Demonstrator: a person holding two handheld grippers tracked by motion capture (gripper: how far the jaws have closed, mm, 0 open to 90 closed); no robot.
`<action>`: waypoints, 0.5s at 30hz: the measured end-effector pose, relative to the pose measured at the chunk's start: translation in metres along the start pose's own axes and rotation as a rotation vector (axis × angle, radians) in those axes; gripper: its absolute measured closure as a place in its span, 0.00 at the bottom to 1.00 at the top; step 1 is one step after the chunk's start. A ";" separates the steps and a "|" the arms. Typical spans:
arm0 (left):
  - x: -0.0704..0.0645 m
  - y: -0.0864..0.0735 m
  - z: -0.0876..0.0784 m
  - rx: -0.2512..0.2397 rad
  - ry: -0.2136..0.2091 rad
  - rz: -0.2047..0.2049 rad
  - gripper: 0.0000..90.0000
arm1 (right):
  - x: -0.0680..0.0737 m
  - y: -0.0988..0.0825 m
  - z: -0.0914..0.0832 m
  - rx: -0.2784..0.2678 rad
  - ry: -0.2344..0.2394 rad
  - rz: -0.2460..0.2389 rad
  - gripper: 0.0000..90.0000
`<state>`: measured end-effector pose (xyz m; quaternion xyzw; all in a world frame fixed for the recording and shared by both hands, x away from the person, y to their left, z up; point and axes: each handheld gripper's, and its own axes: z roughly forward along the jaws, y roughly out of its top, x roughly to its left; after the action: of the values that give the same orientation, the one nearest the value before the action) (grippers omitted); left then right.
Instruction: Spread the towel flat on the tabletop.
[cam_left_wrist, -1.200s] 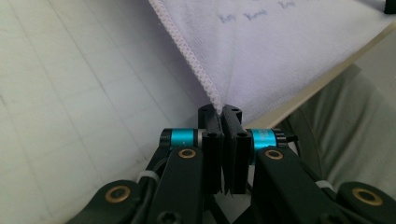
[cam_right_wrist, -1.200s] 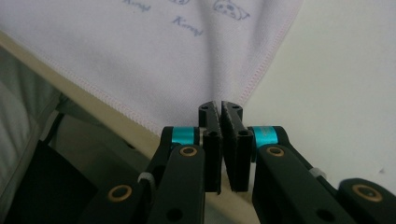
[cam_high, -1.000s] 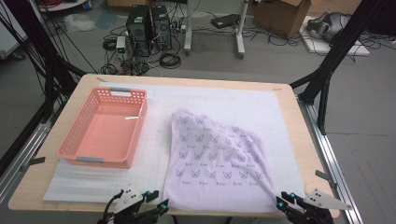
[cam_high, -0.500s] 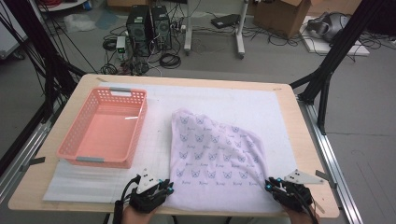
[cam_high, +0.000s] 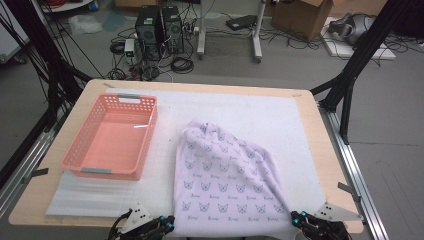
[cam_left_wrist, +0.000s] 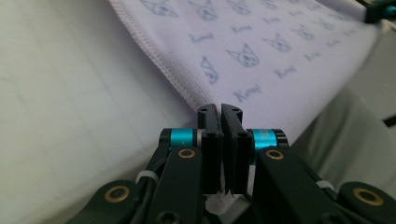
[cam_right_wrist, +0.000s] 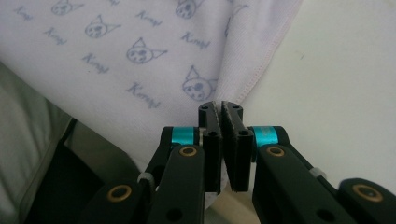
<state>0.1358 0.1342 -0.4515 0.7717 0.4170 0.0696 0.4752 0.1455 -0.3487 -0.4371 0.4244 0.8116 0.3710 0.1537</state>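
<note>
A pale lilac cloth (cam_high: 225, 175) printed with small cat faces lies crumpled on the white mat, its near edge reaching the table's front. My left gripper (cam_high: 167, 225) is at the cloth's near left corner. In the left gripper view the jaws are pressed together on the stitched hem of the cloth (cam_left_wrist: 261, 51). My right gripper (cam_high: 297, 218) is at the near right corner. In the right gripper view its jaws pinch a fold of the cloth (cam_right_wrist: 140, 46) at the hem. The right gripper (cam_left_wrist: 378, 11) also appears far off in the left gripper view.
An empty pink plastic basket (cam_high: 112, 137) stands on the left of the white foam mat (cam_high: 260, 110). The wooden table (cam_high: 327, 150) has metal rails on both sides. Computers and cables sit on the floor beyond the far edge.
Both grippers went in from the front edge onto the cloth's near corners and closed there. They then drew back toward the person, and the cloth's near edge came with them.
</note>
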 end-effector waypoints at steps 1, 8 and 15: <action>-0.001 0.000 0.000 -0.002 -0.008 0.010 0.95 | 0.001 0.000 0.000 0.011 0.013 -0.005 0.96; 0.009 0.012 0.001 -0.116 0.043 -0.019 0.55 | 0.000 0.014 0.000 -0.095 -0.017 0.021 0.67; 0.023 0.024 0.013 -0.133 0.070 -0.036 0.53 | -0.009 0.022 0.021 -0.093 -0.065 0.036 0.66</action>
<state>0.1708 0.1365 -0.4459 0.7280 0.4415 0.1156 0.5115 0.1753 -0.3378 -0.4356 0.4431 0.7803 0.3969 0.1930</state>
